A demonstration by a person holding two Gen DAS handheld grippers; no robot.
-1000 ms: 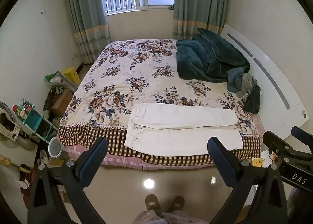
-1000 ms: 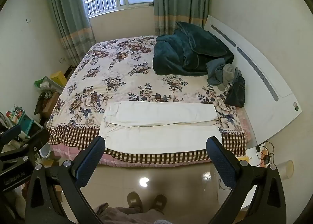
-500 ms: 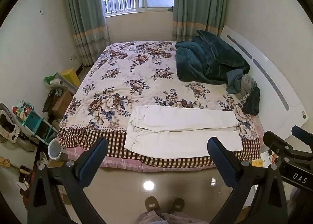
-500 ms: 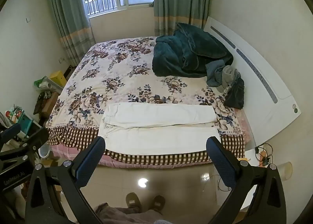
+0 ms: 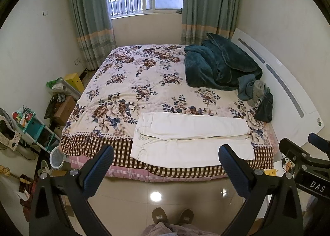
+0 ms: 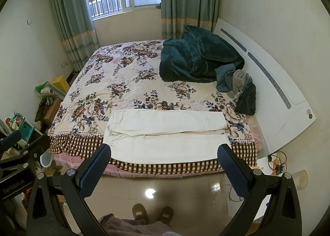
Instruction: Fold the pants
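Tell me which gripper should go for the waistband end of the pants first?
Probably left. The pants lie across the bed's near edge with the waistband on the left, closer to the left gripper. The right gripper suits the cuffs. Both are open, off the bed.

Pants: matt off-white woven cloth, smooth. Bedspread: matt printed cotton-like cloth, checked border. Blanket, upper right: plush teal fleece, slight sheen. Floor: glossy tile, lamp reflection. Headboard: smooth white, satin finish. Finger pads: blue, dimpled, rubbery; gripper frame matt black, metal screws.
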